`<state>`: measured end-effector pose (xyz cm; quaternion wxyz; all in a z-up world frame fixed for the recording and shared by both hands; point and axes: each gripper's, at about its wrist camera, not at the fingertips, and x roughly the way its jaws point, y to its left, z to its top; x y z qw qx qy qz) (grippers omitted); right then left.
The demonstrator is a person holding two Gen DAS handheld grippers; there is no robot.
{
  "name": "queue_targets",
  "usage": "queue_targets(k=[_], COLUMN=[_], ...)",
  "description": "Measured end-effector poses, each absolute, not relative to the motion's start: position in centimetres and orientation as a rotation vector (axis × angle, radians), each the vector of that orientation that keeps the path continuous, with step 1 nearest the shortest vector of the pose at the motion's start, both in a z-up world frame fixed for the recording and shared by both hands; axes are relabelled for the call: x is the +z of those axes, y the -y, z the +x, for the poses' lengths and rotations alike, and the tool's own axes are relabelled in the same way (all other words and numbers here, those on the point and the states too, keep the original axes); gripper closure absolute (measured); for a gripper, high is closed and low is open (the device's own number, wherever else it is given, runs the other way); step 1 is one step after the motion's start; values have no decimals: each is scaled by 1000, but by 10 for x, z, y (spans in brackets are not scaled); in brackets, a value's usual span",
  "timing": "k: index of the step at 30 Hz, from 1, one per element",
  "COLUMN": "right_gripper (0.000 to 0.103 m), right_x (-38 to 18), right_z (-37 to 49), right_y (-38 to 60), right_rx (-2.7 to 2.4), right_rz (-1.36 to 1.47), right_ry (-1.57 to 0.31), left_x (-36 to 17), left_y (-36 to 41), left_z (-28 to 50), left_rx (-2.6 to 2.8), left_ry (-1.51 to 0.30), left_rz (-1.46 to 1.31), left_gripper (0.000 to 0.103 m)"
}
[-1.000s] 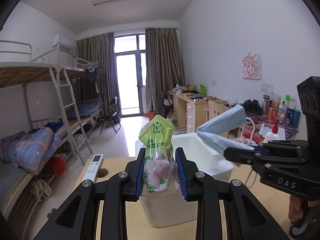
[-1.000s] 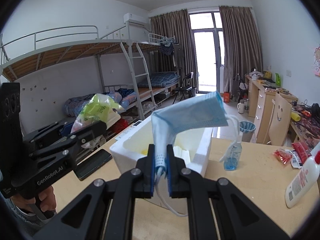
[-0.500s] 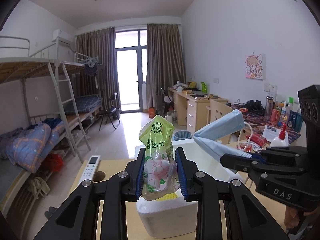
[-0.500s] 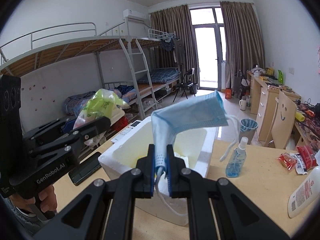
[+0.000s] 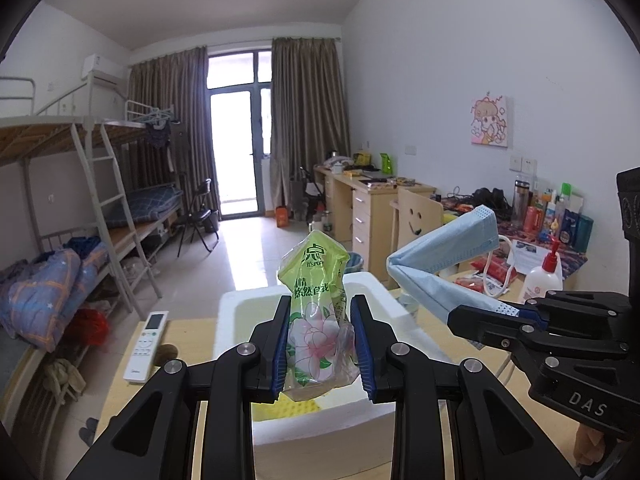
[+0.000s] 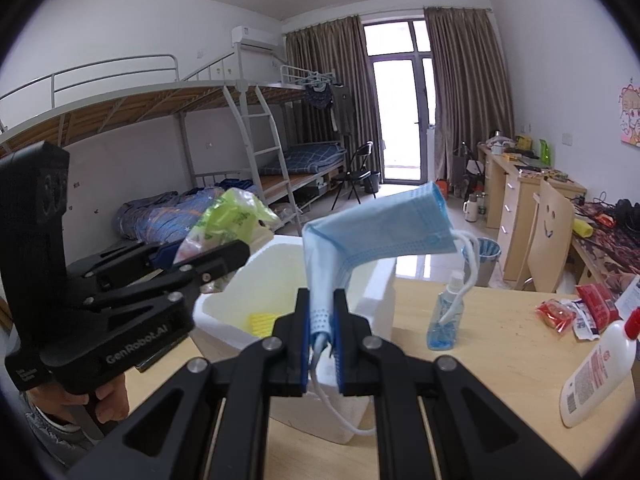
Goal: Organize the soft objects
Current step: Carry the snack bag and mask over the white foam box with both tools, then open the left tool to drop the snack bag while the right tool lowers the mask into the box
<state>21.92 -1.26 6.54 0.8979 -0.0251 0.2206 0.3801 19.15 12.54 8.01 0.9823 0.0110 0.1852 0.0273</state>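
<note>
My left gripper [image 5: 320, 340] is shut on a green tissue pack [image 5: 316, 312] with a pink flower print, held above the near edge of a white foam box [image 5: 384, 412]. A yellow sponge [image 5: 296, 410] lies inside the box. My right gripper [image 6: 322, 332] is shut on a folded blue face mask [image 6: 380, 232], held over the box's near side [image 6: 376, 296]; its white ear loop hangs down. The mask also shows in the left wrist view [image 5: 444, 256], right of the tissue pack. The left gripper shows in the right wrist view [image 6: 192, 264].
On the wooden table stand a white remote [image 5: 146, 346] at the left, a small blue spray bottle [image 6: 446, 312], a white pump bottle [image 6: 596, 368] and red snack wrappers [image 6: 576, 312] at the right. Bunk beds stand at the left, desks at the right.
Both grippers have risen and pulled back a little towards the box's near side, each keeping hold of its object. More of the box's inside and the yellow sponge now shows.
</note>
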Motion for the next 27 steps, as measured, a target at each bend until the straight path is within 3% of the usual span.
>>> queue_targets(k=[14,17,18,21,23,25,27], right_gripper=[90,90,90,90,90,90,90], right_x=[64,63,63,64,64,64,63], right_z=[222,223,224,224,224,224,224], right_y=[20,23,24,25,27,28,28], right_rx=[780,780,779,774,771,768,768], right_rz=[-30,-29,-28,-23,-16,-14,-11], right_ry=[-456,-456,-456,-455,-455,-453,-453], left_x=[80,81,81,81,82,83,81], left_y=[-120,-119,-117,-117,-119,-119,-120], left_z=[201,201,202,204,201,198,195], left_rx=[51,50,51,50,55,53,69], left_ry=[-393,-391,-393,-397,-378,-368,-360], left_rz=[31,38,38,35,32,34,35], left_gripper=[72,68,62,31,25,7,1])
